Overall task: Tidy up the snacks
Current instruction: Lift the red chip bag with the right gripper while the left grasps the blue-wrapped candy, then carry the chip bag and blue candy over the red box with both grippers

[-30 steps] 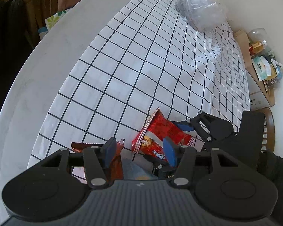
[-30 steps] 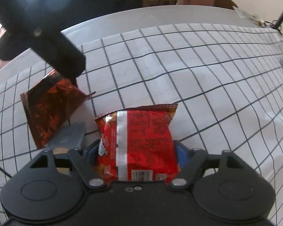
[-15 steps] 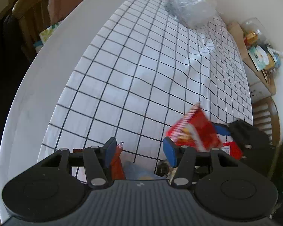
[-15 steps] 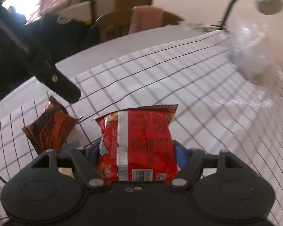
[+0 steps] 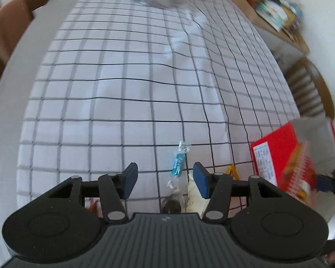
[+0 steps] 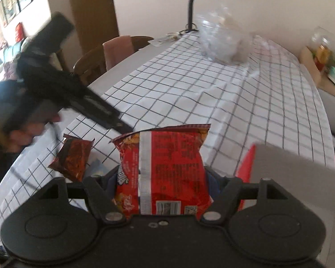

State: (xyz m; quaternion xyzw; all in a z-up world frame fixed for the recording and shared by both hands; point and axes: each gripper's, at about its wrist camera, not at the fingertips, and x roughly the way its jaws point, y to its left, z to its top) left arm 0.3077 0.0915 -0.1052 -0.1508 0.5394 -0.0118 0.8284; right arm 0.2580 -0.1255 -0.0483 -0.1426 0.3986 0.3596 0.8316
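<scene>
table (image 5: 4, 102): pale, rounded edge | cloth (image 5: 122, 84): white, black grid, rumpled toward 12 o'clock | blue candy wrapper (image 5: 178, 164): on cloth at 6 o'clock | clear plastic bag (image 6: 223, 42): on cloth at 12 o'clock | dark red snack packet (image 6: 72, 159): on cloth at 8 o'clock in the right wrist view

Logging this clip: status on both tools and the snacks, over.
Right tool shut on red chip bag, lifted beside red box. Left tool open, empty, above blue candy. Dark snack pack on cloth.
</scene>
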